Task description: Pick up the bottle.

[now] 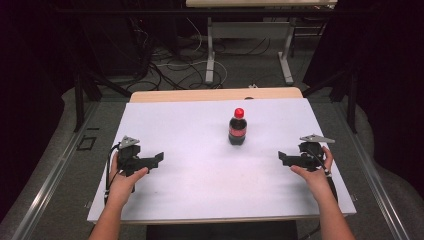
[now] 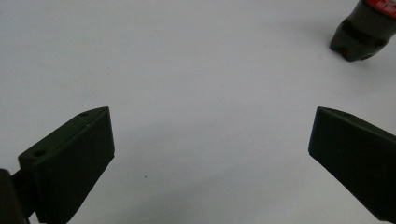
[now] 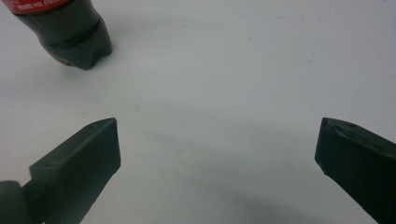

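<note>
Here we are with a cola bottle (image 1: 237, 127) standing upright, red cap on, a little right of centre toward the far side of the white surface (image 1: 200, 175). The left tongs (image 1: 159, 158) rest low at the left, pointing inward, jaws spread wide with nothing between them. The right tongs (image 1: 281, 157) mirror them on the right, also spread wide and empty. Both sit well apart from the bottle, which stands between them and farther out.

From the left gripper view, the bottle's base (image 2: 359, 39) peeks in at the top right; from the right gripper view it sits top left (image 3: 70, 35). So neither pair is lined up on it yet.

Now, the risks. That bottle looks tall, narrow and top-heavy: a jaw tip clipping it on the way in would likely knock it over, and it would roll on this smooth sheet. A grip taken too high, near the neck, could let it swing or slip. Squeeze off-centre on the rounded body and it may squirt out sideways. If both tongs close in at once, they could collide around it.
</note>
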